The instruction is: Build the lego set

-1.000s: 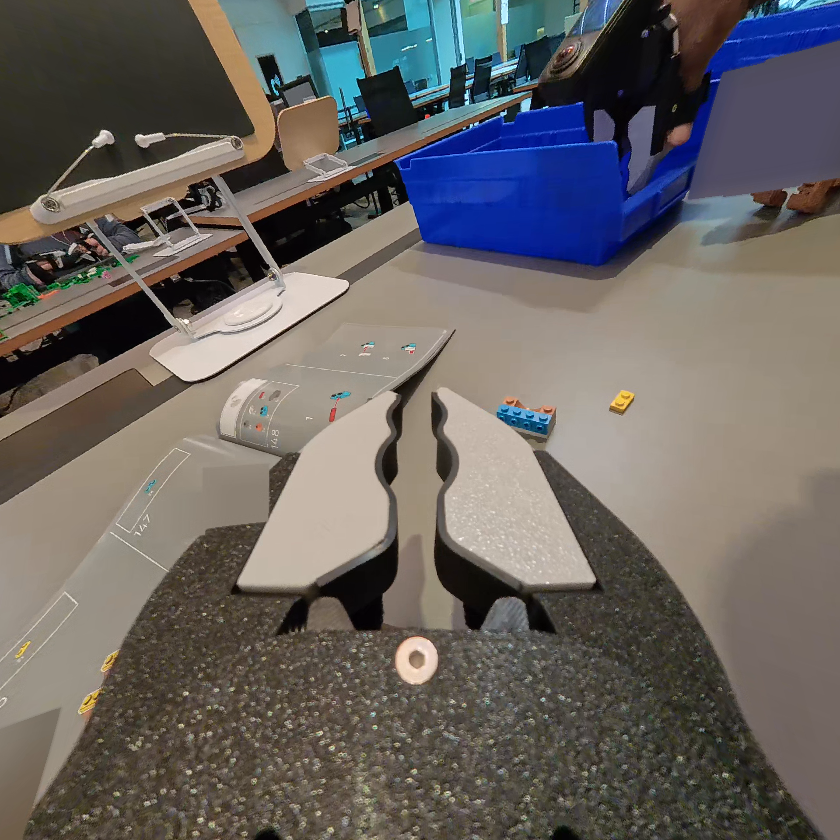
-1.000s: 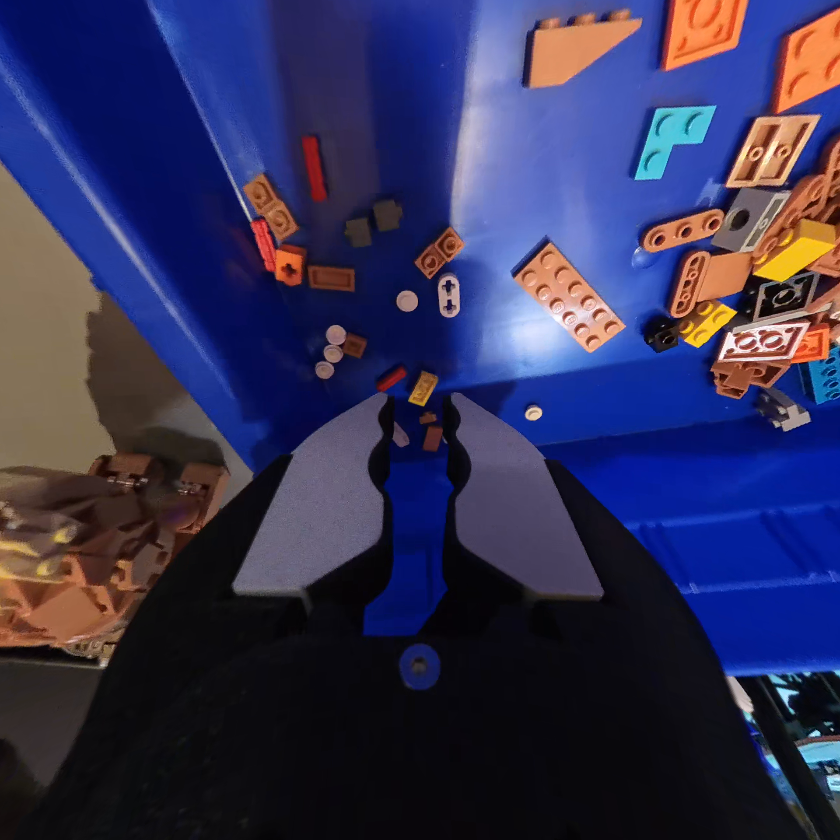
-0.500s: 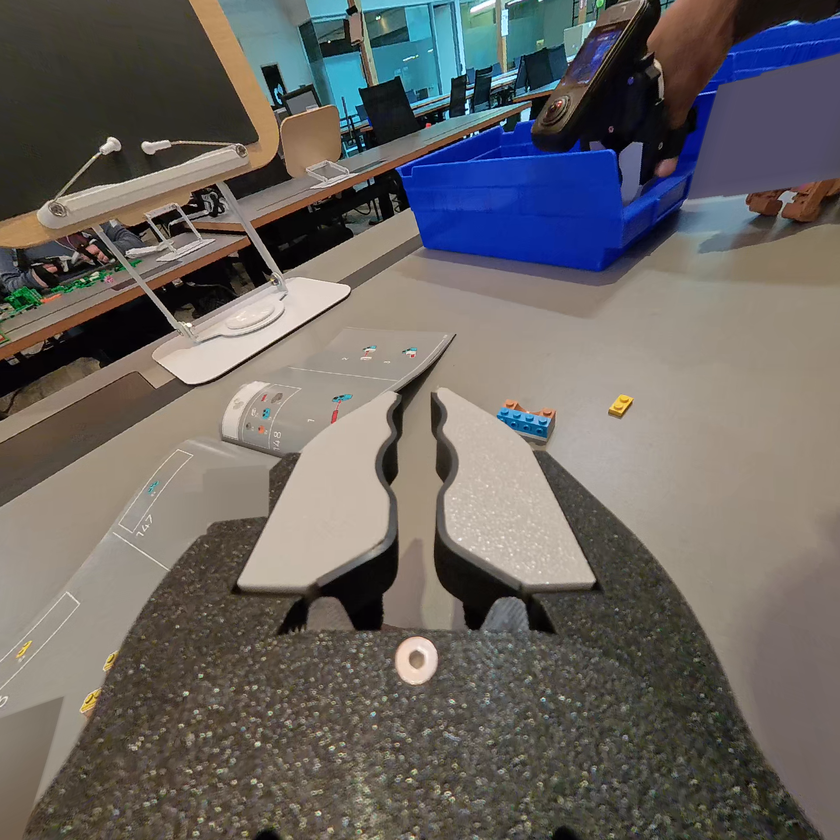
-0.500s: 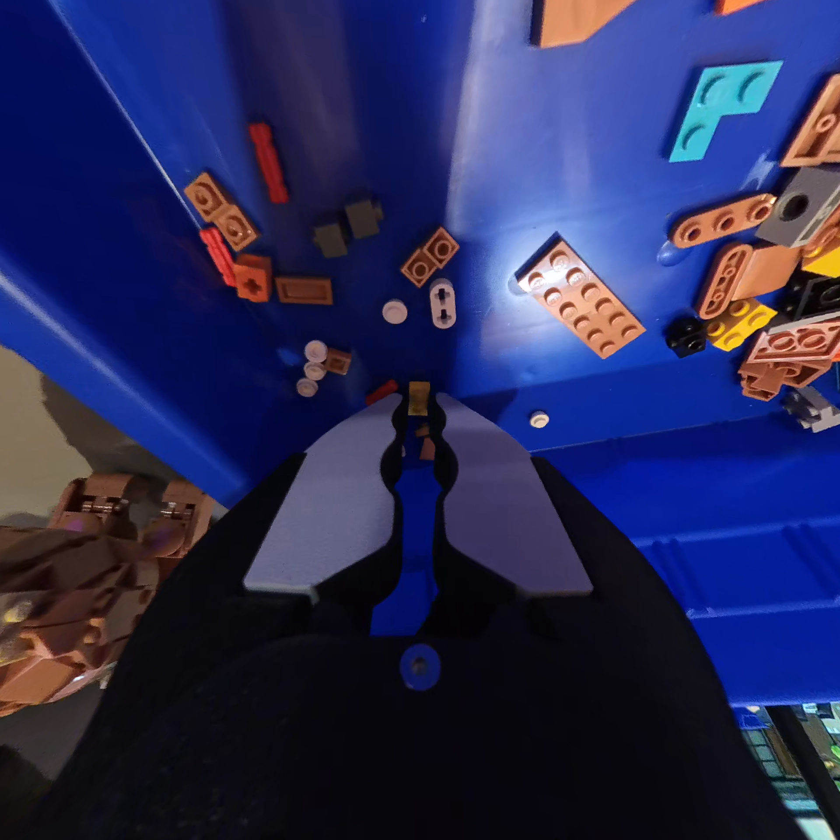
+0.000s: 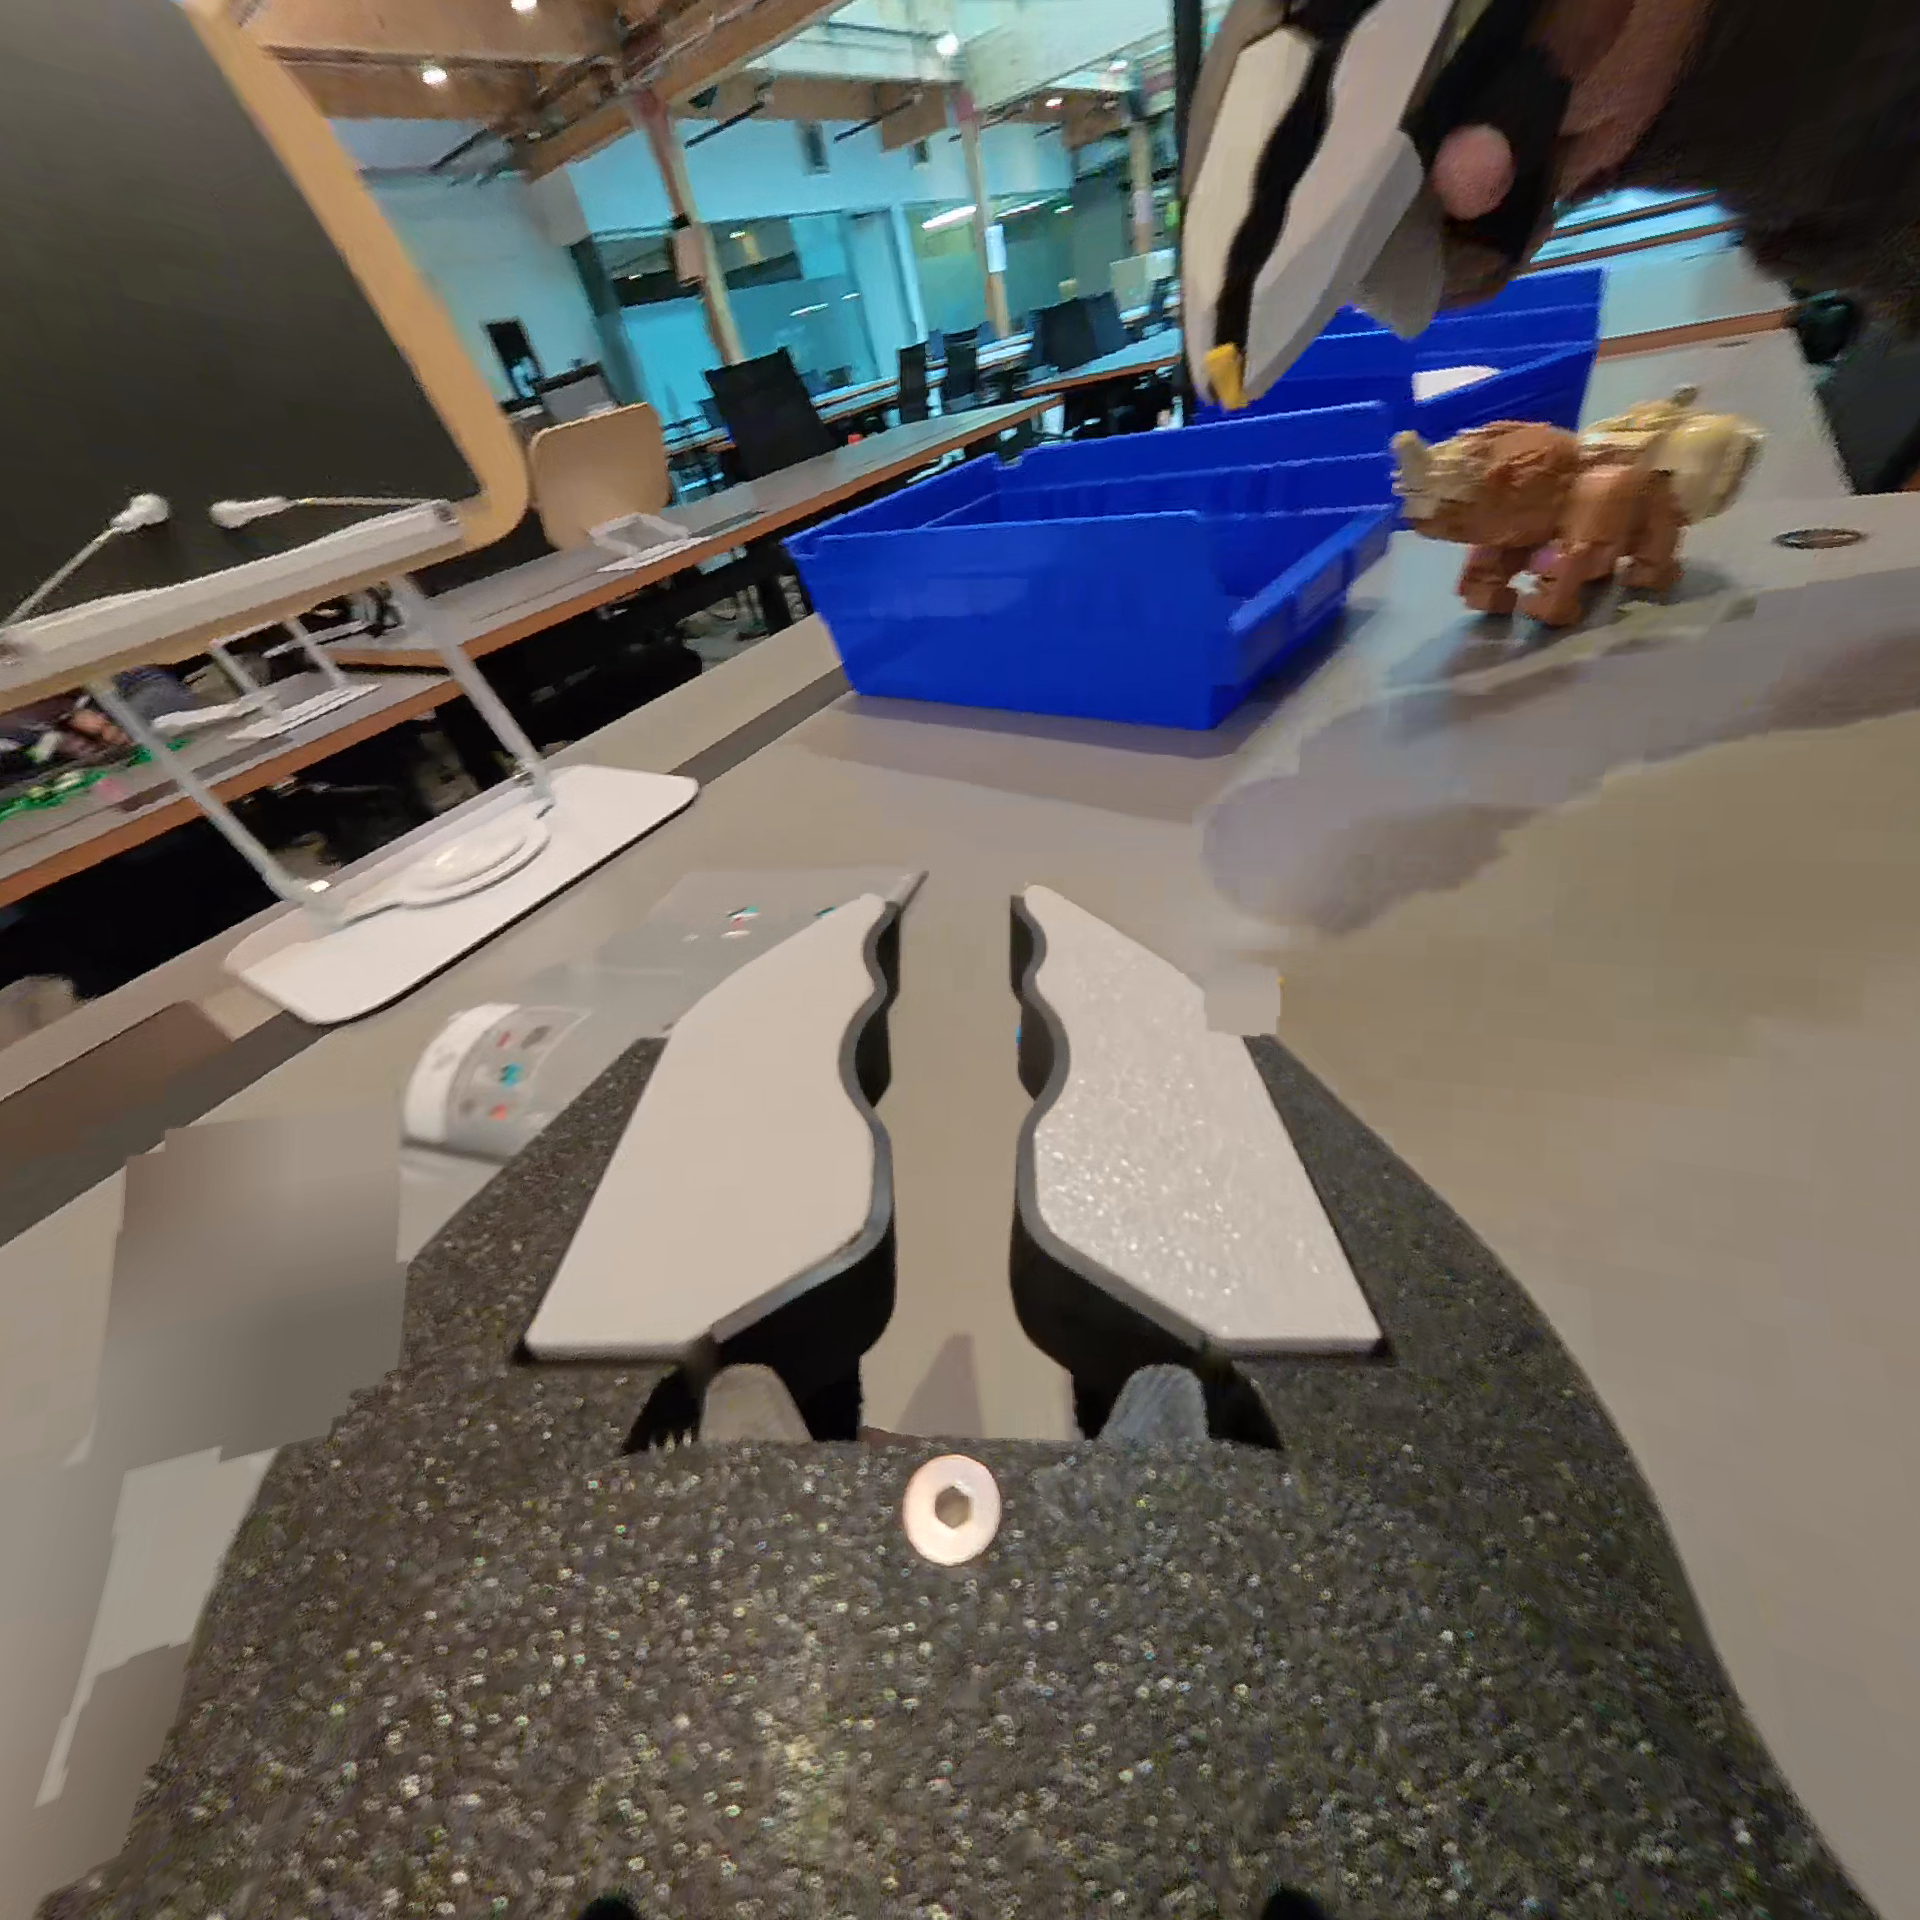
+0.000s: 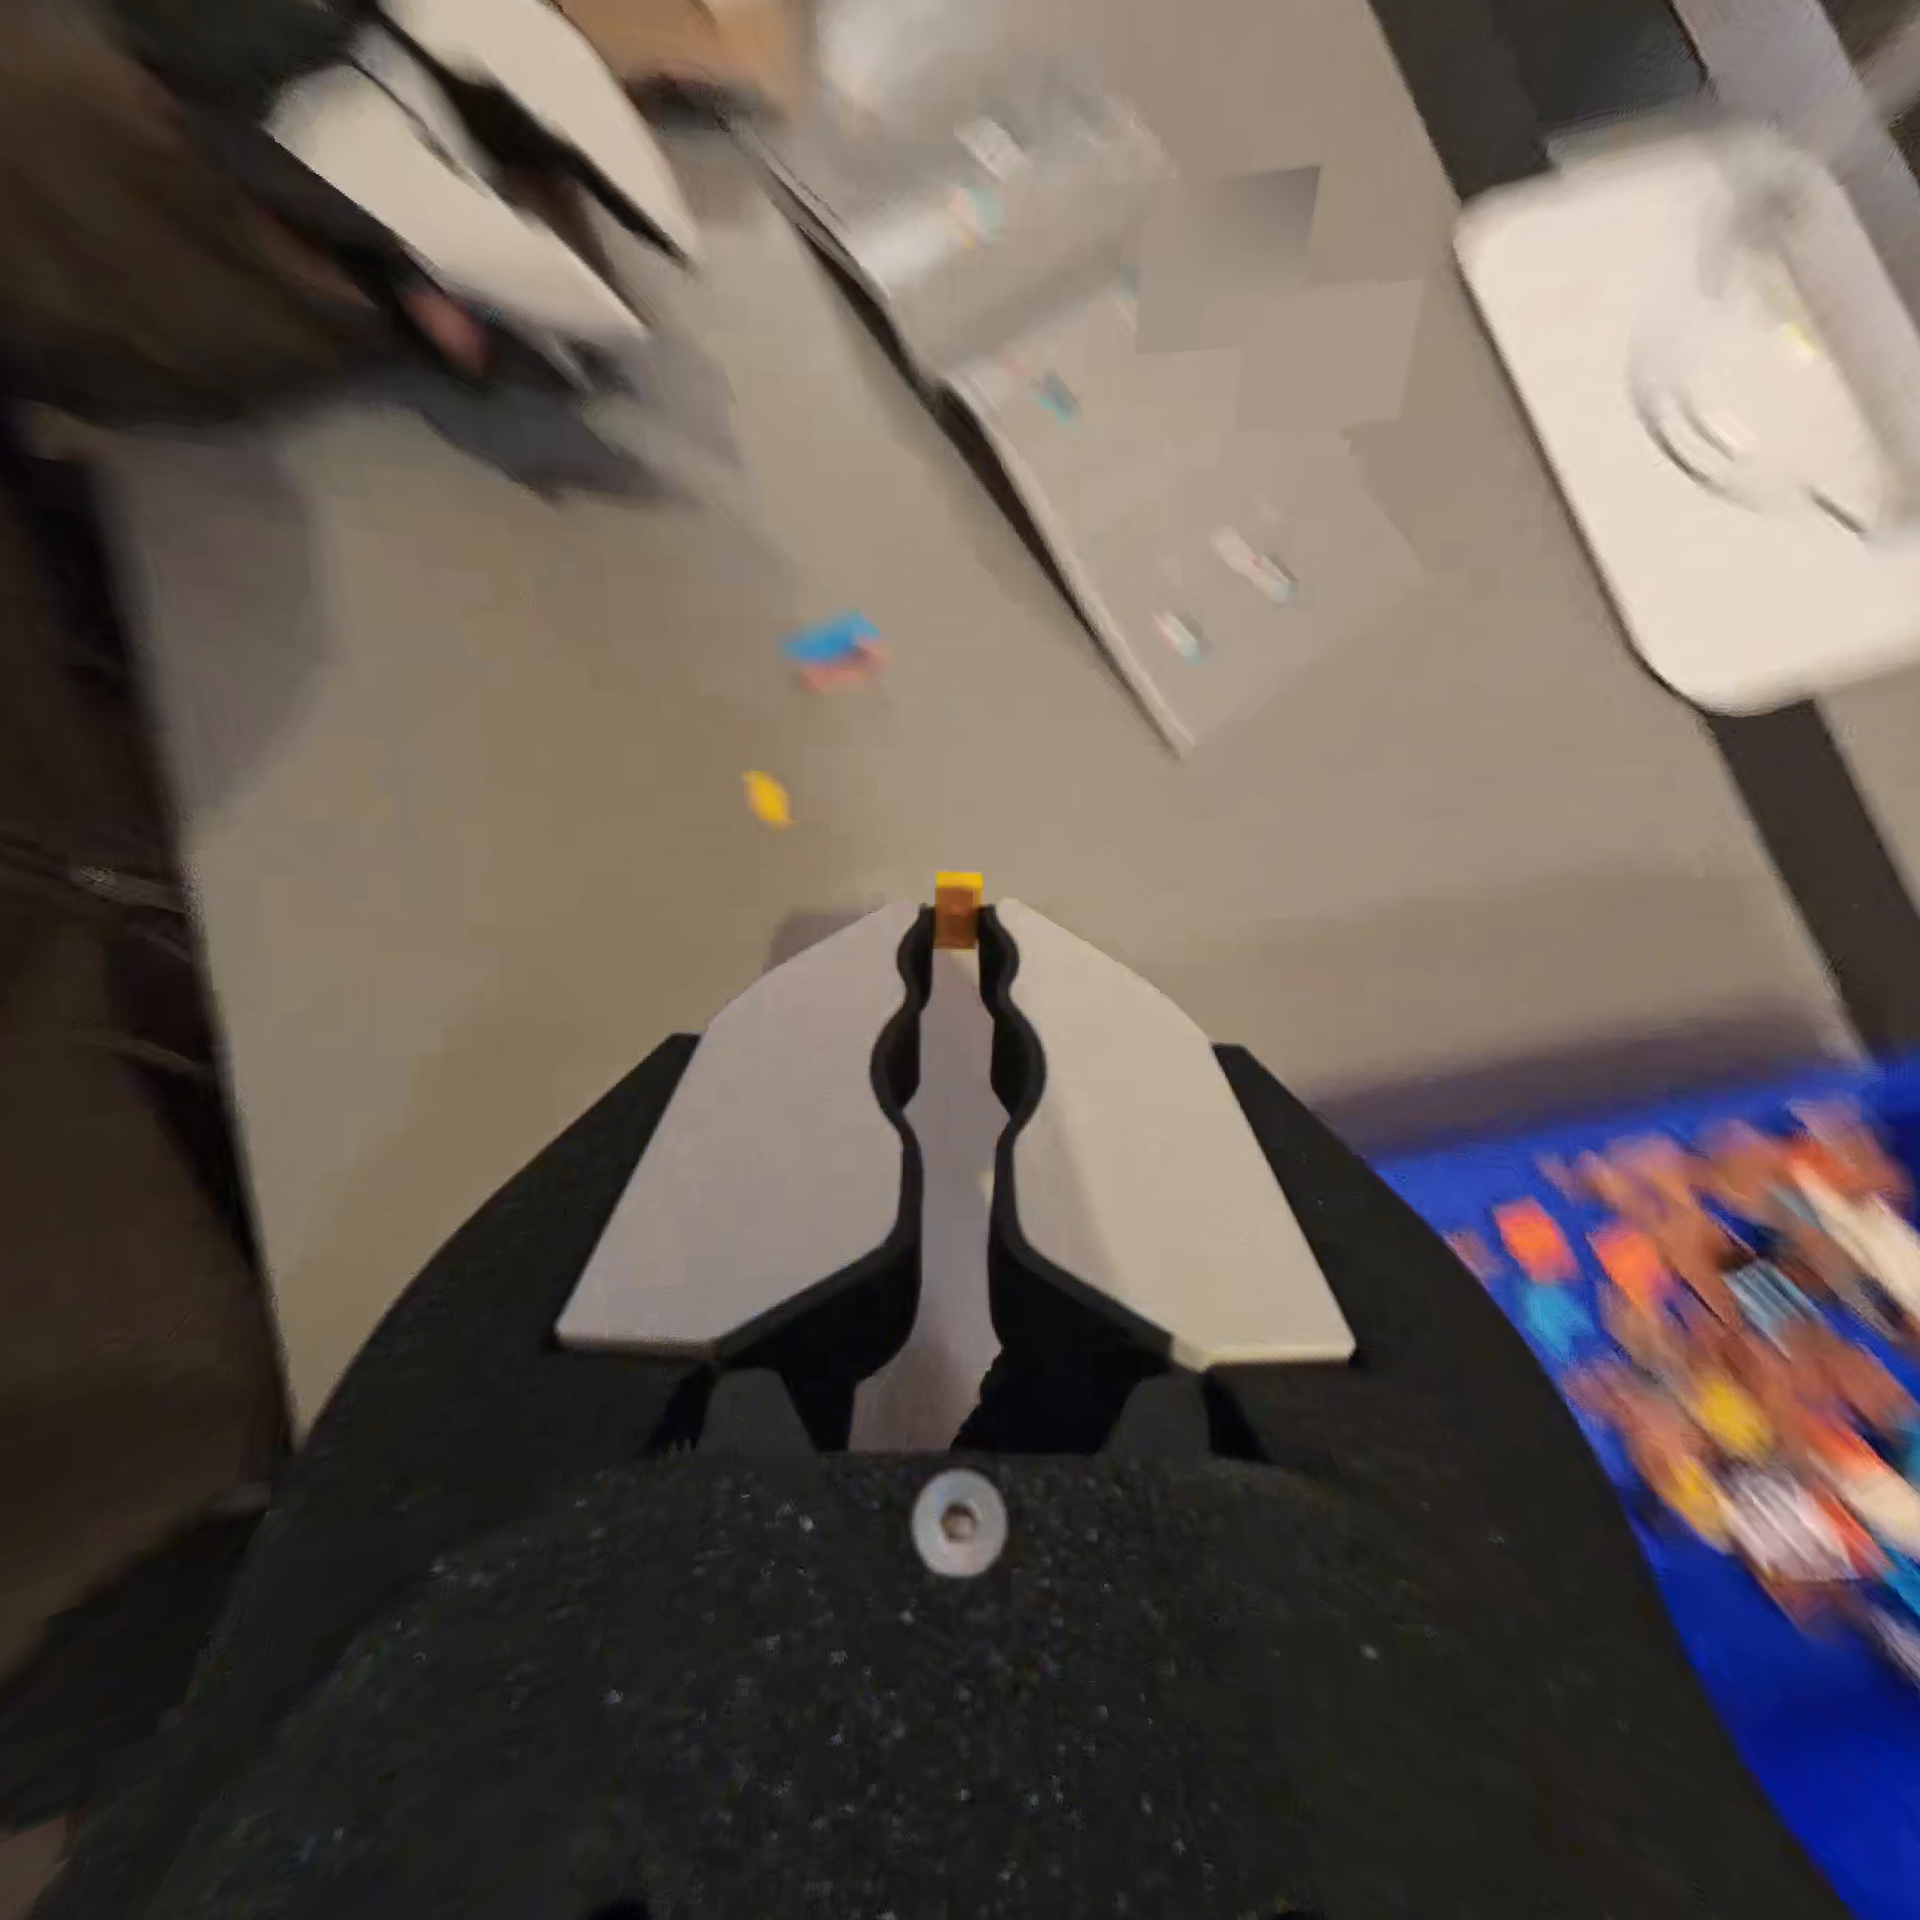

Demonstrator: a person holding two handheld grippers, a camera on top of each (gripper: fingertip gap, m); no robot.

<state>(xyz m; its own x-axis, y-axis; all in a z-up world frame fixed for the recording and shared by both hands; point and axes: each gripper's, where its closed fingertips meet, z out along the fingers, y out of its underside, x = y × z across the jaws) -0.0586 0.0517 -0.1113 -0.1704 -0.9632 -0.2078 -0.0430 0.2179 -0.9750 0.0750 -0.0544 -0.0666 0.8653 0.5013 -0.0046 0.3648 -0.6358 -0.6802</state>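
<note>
Your right gripper [image 6: 958, 914] is pinching a small yellow piece [image 6: 957, 907] at the very tips, jaws nearly closed on it, approx half the piece poking out past them. It's up in the air over the bench [image 6: 499, 935], w/ the blue bin [image 6: 1714, 1662] of loose parts off to its lower right. The view is smeared, so detail on the bench is rough.

Your left gripper [image 5: 951, 904] is spread and empty, held low over the bench, pointing toward the instruction booklet [image 5: 727, 935].

Further out on the bench: a blue-and-orange sub-assembly [image 6: 836, 649] and, nearer the right gripper, a second yellow piece [image 6: 767, 798], lying apart from each other. The booklet lies beside them, a white stand base [image 6: 1704, 436] past it. In the left wrist view a brown built animal [image 5: 1538, 514] stands beside the bin.

Step in hand, as I read it: carrying a fresh part from the bin to the build spot. Next you'll prob. need to bring it down by the sub-assembly, either set it down or seat it stud-to-stud. The tip grip is shallow, so go easy. The left gripper will likely have to steady the sub-assembly before you press.
</note>
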